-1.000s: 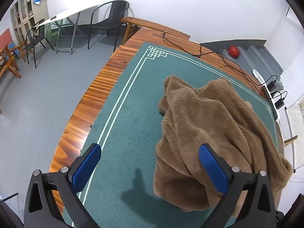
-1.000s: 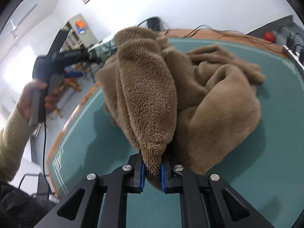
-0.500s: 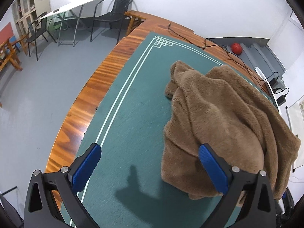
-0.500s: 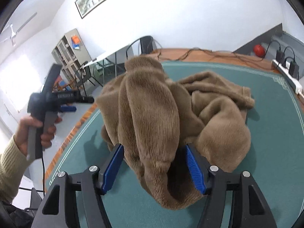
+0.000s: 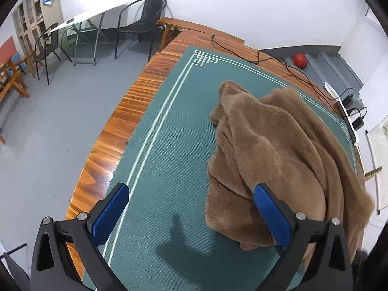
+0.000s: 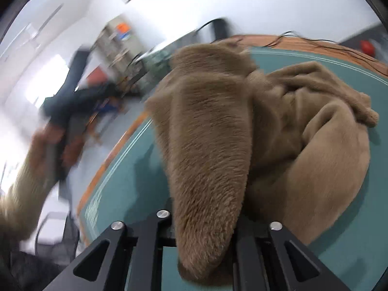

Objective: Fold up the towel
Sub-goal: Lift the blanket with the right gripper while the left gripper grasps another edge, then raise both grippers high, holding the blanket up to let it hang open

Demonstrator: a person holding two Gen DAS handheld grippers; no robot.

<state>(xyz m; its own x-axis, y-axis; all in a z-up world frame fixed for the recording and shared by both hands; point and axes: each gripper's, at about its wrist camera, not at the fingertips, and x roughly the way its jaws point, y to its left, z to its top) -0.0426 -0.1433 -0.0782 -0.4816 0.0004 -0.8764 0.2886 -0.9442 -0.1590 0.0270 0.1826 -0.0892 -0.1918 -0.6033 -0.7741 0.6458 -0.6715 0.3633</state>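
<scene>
Closest to the right-hand lens, the right claw (image 6: 205, 232) has its jaws drawn almost together on a thick fold of the fluffy brown plush towel (image 6: 211, 150); the blue pads are buried in the pile and out of sight, and the pinched fold rises straight away from the claw like a long tongue, its length running along the line the claw points. Beyond that fold the remainder of the towel sits bunched in a rumpled heap on the green ribbed mat (image 6: 359, 237) that covers the wooden worktop (image 6: 291, 39), mostly to the claw's right and ahead of it. Seen from the other side, the left claw (image 5: 191, 214) stands wide open with nothing between its blue pads (image 5: 110, 212) but bare mat; its right-hand finger overlaps the near lower edge of the towel (image 5: 278, 150) in the view, though whether it touches the cloth cannot be told. From that claw the towel lies ahead and to the right, its heap stretching diagonally toward the far corner of the mat, so the loose near hem is the part the empty left claw is nearer to. Probably the coming move turns on that hem, since the right claw already has its own hold. Farther off, blurred in the right view, the person's left hand (image 6: 51, 143) grips the handle of the left claw.
</scene>
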